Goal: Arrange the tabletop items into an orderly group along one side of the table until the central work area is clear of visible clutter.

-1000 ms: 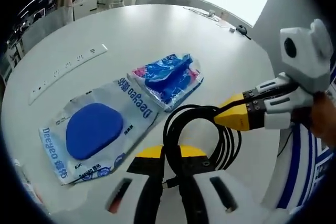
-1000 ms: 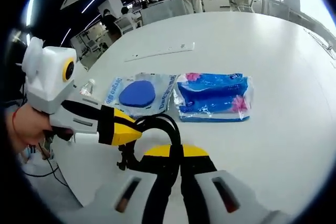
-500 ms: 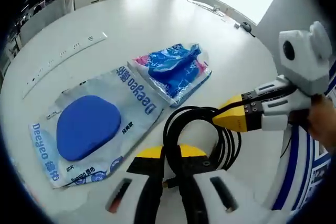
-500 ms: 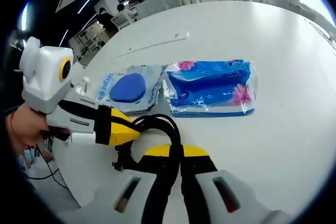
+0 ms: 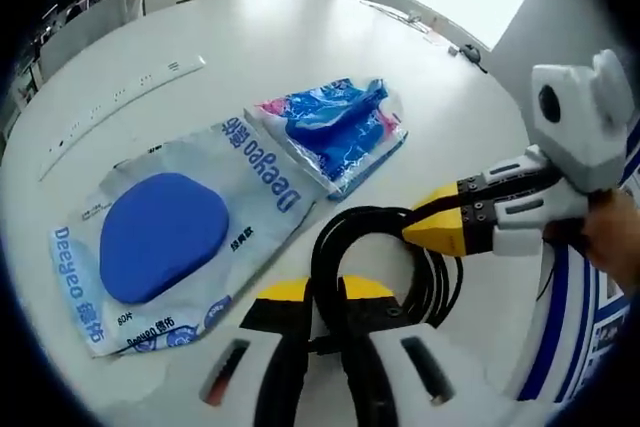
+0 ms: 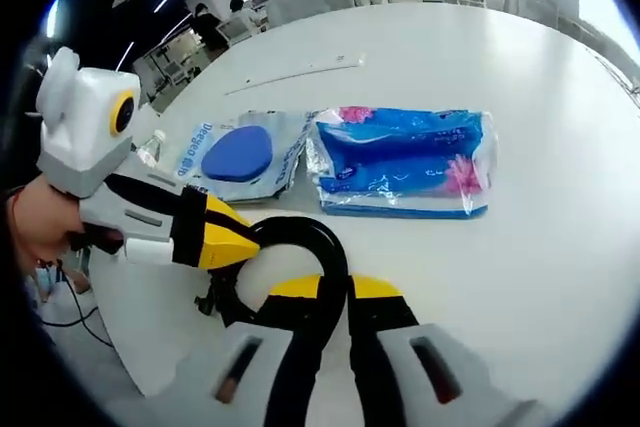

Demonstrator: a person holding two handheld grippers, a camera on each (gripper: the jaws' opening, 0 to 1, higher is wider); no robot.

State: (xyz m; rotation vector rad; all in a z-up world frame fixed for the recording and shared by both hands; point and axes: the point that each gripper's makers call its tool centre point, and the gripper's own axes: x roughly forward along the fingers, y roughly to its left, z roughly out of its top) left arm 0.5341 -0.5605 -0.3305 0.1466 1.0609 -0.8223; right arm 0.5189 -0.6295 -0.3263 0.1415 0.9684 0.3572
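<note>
Since the earlier frames both cameras have drawn nearer the two packets, which now fill more of each view and sit a little lower; the cable and both grippers keep the same grip on one another's coil.

Left gripper view: the left gripper (image 5: 325, 292) rises from the bottom edge, its yellow-tipped jaws closed together on a strand of the black cable (image 5: 335, 237). The coil loops up from the jaws and out to the right, where the right gripper (image 5: 425, 230) enters, its yellow tip also pinched on the cable; a hand (image 5: 612, 239) holds it at the right edge. Beyond the coil, lying flat on the white table (image 5: 290, 57), are the pad packet (image 5: 175, 237), a clear bag with a blue oval pad inside, and, touching its far corner, the blue wipes pack (image 5: 335, 132). Farther off to the left lies a long white strip (image 5: 115, 107). Small dark items sit near the table's far edge, too small to identify.

Right gripper view: the right gripper (image 6: 335, 292) has its jaws shut on the cable (image 6: 300, 237). The left gripper (image 6: 235, 242) comes in from the left, tip on the same coil, with a hand (image 6: 40, 222) behind it. Past the coil, the pad packet (image 6: 240, 154) and wipes pack (image 6: 405, 162) lie side by side, edges touching, near this side of the table (image 6: 520, 247). The strip (image 6: 295, 75) lies beyond them. Desks and people stand in the background.
</note>
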